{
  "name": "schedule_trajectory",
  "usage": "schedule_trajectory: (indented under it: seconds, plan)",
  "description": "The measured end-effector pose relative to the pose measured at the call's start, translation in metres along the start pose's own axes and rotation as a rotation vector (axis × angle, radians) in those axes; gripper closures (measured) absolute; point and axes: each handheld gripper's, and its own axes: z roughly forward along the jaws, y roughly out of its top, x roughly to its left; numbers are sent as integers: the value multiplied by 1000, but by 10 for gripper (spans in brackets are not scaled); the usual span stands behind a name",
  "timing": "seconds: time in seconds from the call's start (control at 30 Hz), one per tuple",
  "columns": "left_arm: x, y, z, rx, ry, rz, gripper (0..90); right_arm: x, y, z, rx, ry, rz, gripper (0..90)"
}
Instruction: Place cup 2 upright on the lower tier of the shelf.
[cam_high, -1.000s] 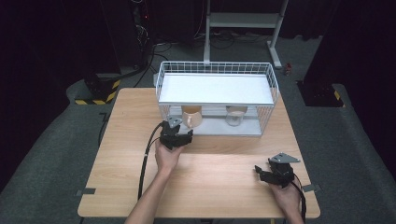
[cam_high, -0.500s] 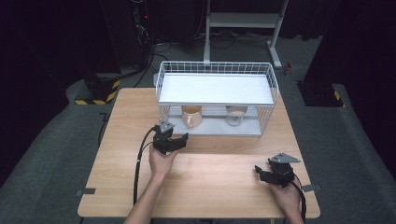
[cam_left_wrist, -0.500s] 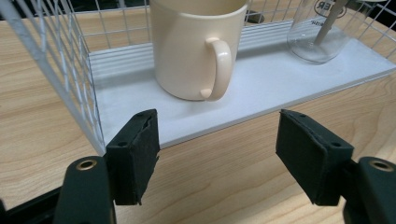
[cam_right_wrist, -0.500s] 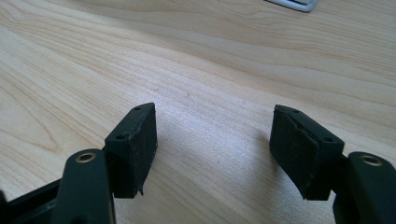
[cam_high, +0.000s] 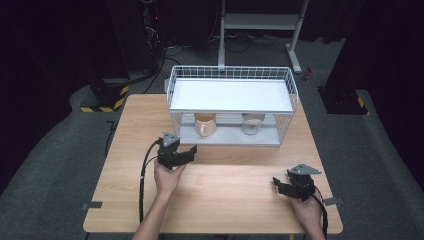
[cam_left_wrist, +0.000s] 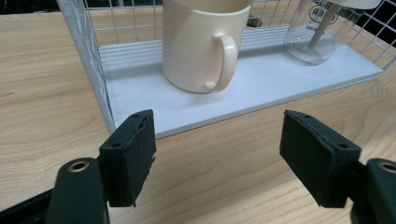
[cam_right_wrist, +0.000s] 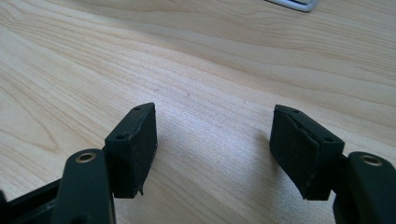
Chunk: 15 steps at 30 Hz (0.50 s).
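The cream mug (cam_left_wrist: 201, 42) and glass jar (cam_left_wrist: 315, 32) are cropped at the top.

The room was dark, its walls lost in black, with light falling mainly on the middle of the scene. A light wooden table (cam_high: 125, 145) with visible grain stood on a grey carpeted floor (cam_high: 50, 165). Small grey tabs (cam_high: 91, 205) stuck out at its near corners. Behind it rose a pale metal stand (cam_high: 260, 22) with a shelf and two legs. Cables (cam_high: 175, 50) lay tangled on the floor near it. At the far left sat a dark block edged with yellow-and-black hazard stripes (cam_high: 107, 100); another dark block (cam_high: 345, 100) sat at the far right.
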Motion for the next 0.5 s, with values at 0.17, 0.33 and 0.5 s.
schedule_trajectory:
  seconds: [0.17,0.33,0.5]
  plan:
    - [1,-2,-4,5,-9,1,263,0,0,0,0,0,0,322]
    - [2,-5,-11,-1,-15,-4,257,0,0,0,0,0,0,322]
    - [4,-8,-17,-6,-19,-15,249,0,0,0,0,0,0,322]
